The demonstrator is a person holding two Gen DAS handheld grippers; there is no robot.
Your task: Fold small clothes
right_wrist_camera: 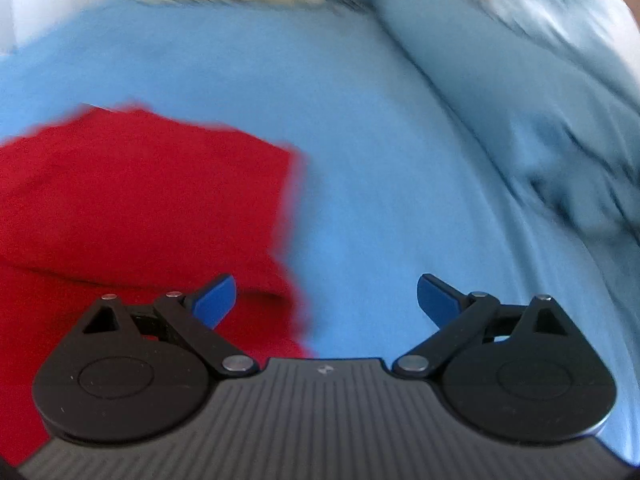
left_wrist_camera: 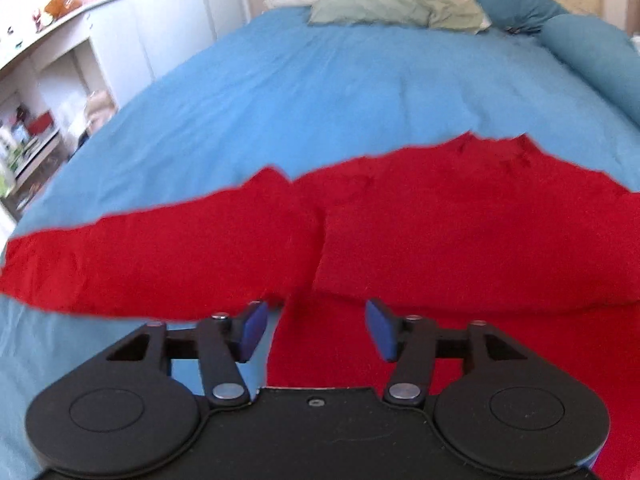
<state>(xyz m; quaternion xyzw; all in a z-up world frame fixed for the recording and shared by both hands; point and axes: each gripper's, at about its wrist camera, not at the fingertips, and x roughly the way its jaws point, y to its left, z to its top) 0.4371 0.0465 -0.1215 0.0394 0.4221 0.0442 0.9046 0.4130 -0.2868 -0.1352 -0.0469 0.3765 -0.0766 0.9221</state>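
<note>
A red garment (left_wrist_camera: 400, 232) lies spread on the blue bedspread (left_wrist_camera: 300, 92), with a sleeve (left_wrist_camera: 160, 252) stretched out to the left and a fold across its body. My left gripper (left_wrist_camera: 316, 330) is open and empty, just above the garment's near left edge below the sleeve. In the right wrist view, which is blurred, the garment's right part (right_wrist_camera: 140, 208) fills the left side. My right gripper (right_wrist_camera: 326, 300) is wide open and empty, over the garment's right edge and the bare bedspread (right_wrist_camera: 380, 140).
Pillows (left_wrist_camera: 392, 8) and a teal bolster (left_wrist_camera: 592, 56) lie at the head of the bed. White shelves (left_wrist_camera: 44, 92) with small items stand at the left. Rumpled blue bedding (right_wrist_camera: 560, 152) lies at the right in the right wrist view.
</note>
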